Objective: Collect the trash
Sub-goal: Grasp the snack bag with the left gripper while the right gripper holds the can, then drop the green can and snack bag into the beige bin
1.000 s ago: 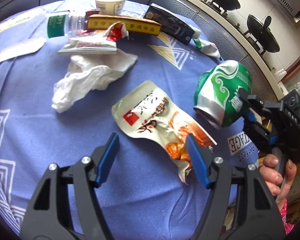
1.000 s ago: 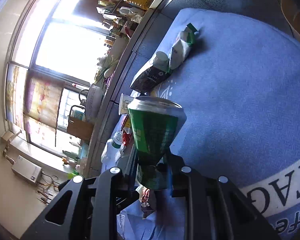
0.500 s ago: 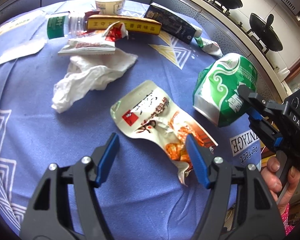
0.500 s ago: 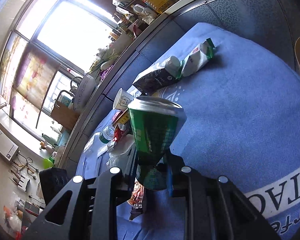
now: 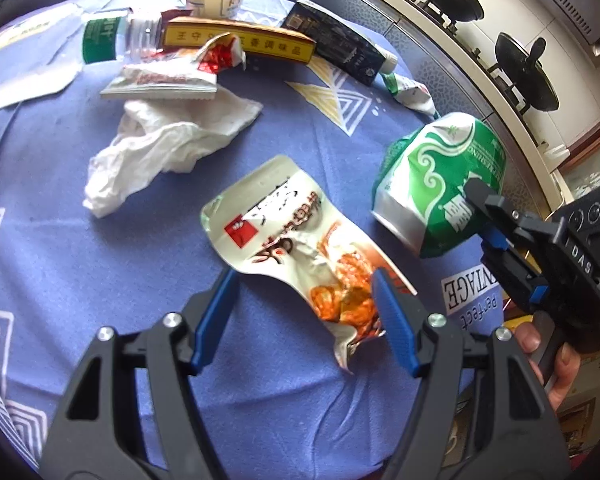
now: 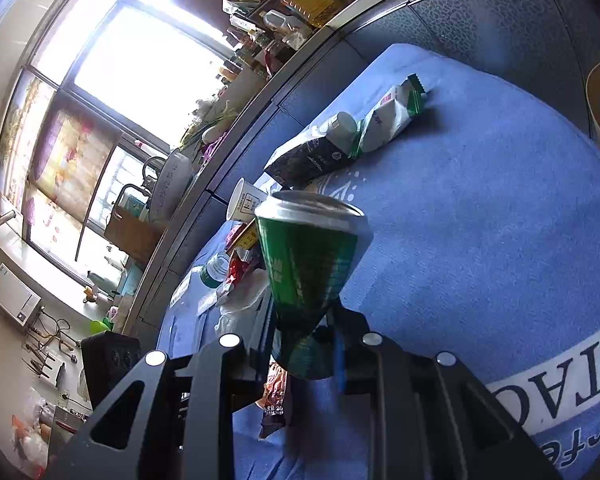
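Gripping one crushed green can (image 5: 440,184): right gripper (image 6: 306,344); left gripper (image 5: 304,320) spread.

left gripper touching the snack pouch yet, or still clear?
Cannot tell. In the left wrist view the left gripper is open, and its right finger overlaps the snack pouch edge; neither contact nor a gap shows plainly.

The right tool (image 6: 306,344) has lifted the crushed can (image 5: 436,188) higher.

Glossy metal can (image 5: 436,188), matt tablecloth (image 5: 60,272)
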Motion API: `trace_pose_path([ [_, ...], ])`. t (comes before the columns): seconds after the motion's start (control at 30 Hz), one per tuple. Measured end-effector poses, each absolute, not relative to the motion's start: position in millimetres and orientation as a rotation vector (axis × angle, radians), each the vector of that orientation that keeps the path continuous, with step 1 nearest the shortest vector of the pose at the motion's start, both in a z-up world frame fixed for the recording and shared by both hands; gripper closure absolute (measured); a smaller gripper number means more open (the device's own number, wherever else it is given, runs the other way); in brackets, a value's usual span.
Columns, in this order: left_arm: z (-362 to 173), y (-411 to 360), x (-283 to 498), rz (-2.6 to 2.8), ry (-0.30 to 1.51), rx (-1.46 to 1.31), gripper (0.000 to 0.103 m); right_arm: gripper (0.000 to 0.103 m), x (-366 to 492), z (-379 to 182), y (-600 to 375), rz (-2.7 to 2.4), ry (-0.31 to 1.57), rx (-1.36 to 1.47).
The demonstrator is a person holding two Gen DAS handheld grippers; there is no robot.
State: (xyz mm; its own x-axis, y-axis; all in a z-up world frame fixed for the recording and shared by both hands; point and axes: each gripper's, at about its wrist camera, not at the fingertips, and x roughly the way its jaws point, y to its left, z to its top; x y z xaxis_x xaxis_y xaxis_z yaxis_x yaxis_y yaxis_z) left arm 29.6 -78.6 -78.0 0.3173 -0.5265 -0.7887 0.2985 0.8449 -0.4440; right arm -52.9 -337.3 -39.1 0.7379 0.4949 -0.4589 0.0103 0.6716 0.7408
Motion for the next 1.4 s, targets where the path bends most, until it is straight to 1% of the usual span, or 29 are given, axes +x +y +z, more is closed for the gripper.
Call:
trace_pose_path([
  [0.07,-78.4,-78.2,30.7,-0.553,1.131,-0.249,0.040,0.078,-53.0,-39.0,-338.2,0.300,0.701,0.801],
  [0.17,-79.8,-79.5,32.0,-0.556,1.148,-0.258,0.053,0.078,-54.1,-40.1,-339.6,0.302,0.699,0.807],
  [0.23,-81.4,-79.8,33.7,-0.557,1.161,-0.270,0.065,0.078,-54.1,-39.9,-339.7,0.302,0.699,0.806],
  [0.27,-82.9,-80.3,35.2,-0.569,1.172,-0.288,0.068,0.078,-53.7,-39.8,-339.6,0.302,0.699,0.804],
  [0.33,-86.3,-80.8,38.6,-0.606,1.192,-0.346,0.082,0.078,-53.6,-39.7,-339.4,0.304,0.699,0.803],
  [0.4,-86.0,-83.3,41.0,-0.612,1.188,-0.359,0.085,0.078,-53.7,-39.8,-338.7,0.308,0.702,0.800],
  [0.43,-84.7,-84.3,41.6,-0.613,1.179,-0.357,0.090,0.078,-53.7,-39.6,-337.9,0.310,0.703,0.796],
  [0.47,-82.5,-85.1,42.0,-0.610,1.173,-0.349,0.101,0.078,-54.0,-38.9,-337.3,0.310,0.705,0.792],
  [0.77,-52.1,-87.5,41.0,-0.631,1.078,-0.288,0.103,0.078,-61.6,-21.0,-349.4,0.273,0.649,0.742],
  [1.03,-31.2,-124.5,54.0,-0.679,1.014,-0.177,0.103,0.078,-75.1,-27.6,-383.3,0.205,0.618,0.787],
  [1.13,-32.8,-146.9,60.1,-0.703,1.037,-0.145,0.103,0.078,-83.2,-29.7,-402.5,0.186,0.591,0.824],
  [1.23,-23.7,-178.8,62.9,-0.756,1.028,-0.100,0.103,0.078,-97.0,-21.1,-432.2,0.132,0.533,0.833],
  [1.4,-1.0,-263.6,61.8,-0.902,0.986,-0.012,0.102,0.078,-128.6,-11.9,-504.0,-0.035,0.422,0.840],
])
